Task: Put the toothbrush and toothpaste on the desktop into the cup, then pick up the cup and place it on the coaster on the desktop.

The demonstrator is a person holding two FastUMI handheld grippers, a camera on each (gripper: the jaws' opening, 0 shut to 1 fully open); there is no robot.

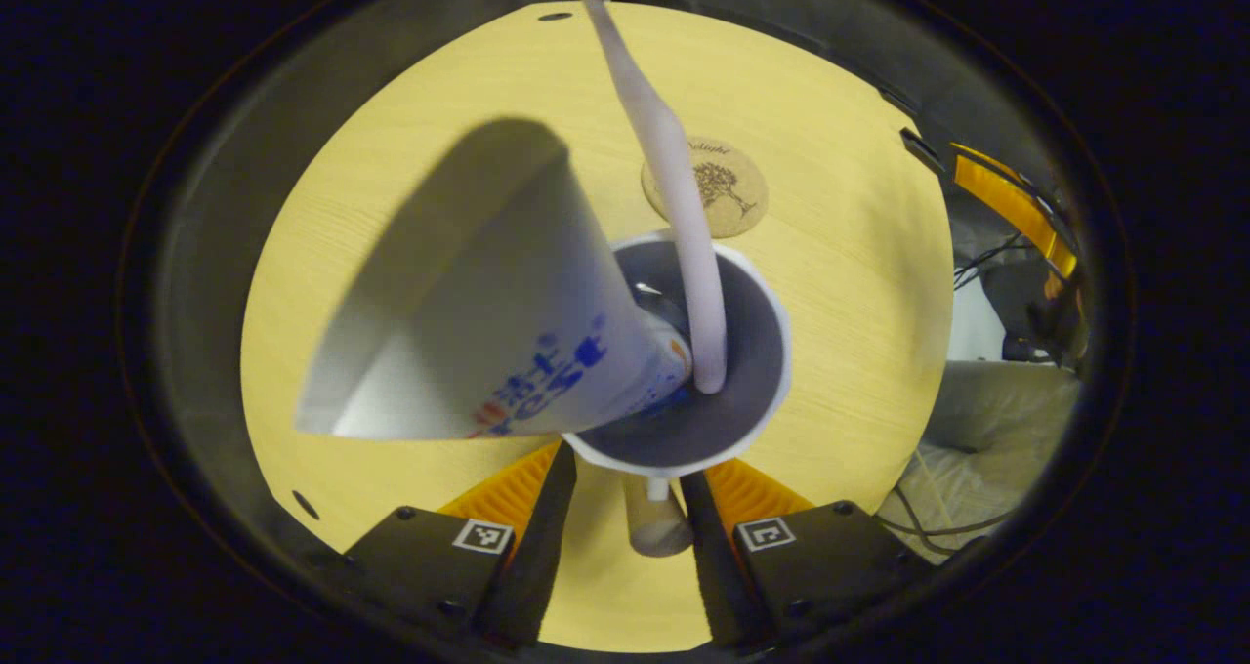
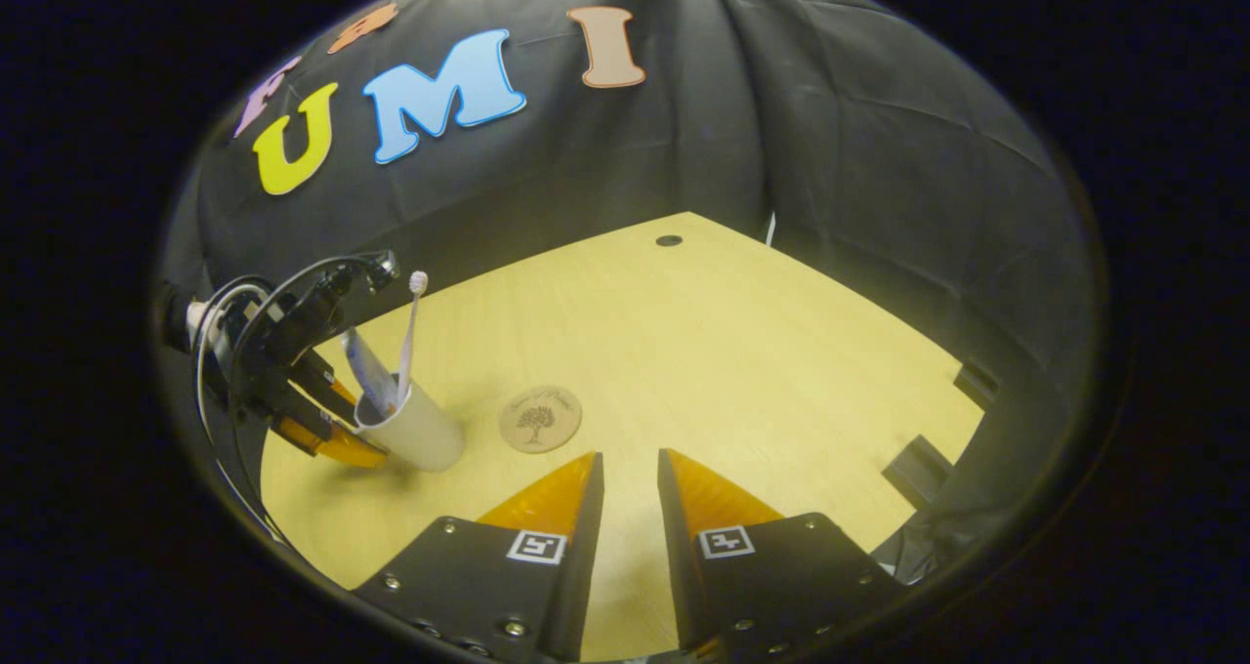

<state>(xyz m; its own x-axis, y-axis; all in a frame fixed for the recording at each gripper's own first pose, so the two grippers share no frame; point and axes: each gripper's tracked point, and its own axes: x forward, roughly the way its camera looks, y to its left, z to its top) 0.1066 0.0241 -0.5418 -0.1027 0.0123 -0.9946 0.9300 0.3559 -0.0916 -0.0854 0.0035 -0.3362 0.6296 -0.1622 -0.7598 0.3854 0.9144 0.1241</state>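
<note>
Left tongs (image 1: 625,493): I hold them spread around the cup (image 1: 684,371) just under its rim, one finger on each side. Whether both already press the wall I cannot tell, so I would not call it a firm pinch.
Cup: low centre in the left gripper view, mouth toward me. In the right gripper view it leans at the left of the frame (image 2: 415,430), base near the surface (image 2: 742,352).
Toothbrush (image 1: 674,186): handle down inside the cup, head at the top edge, so that step looks done.
Toothpaste (image 1: 469,322): cap end in the cup, wide tail flaring left. Top-heavy, I judge, so a tilted cup could spill it.
Coaster (image 1: 705,187): on the surface just beyond the cup, partly crossed by the brush handle. No obstacle lies between.
Right tongs (image 2: 630,474): nearly pressed together, holding nothing, low centre of their own view, well apart from the cup.
Around: dark booth wall (image 2: 830,176) behind.
</note>
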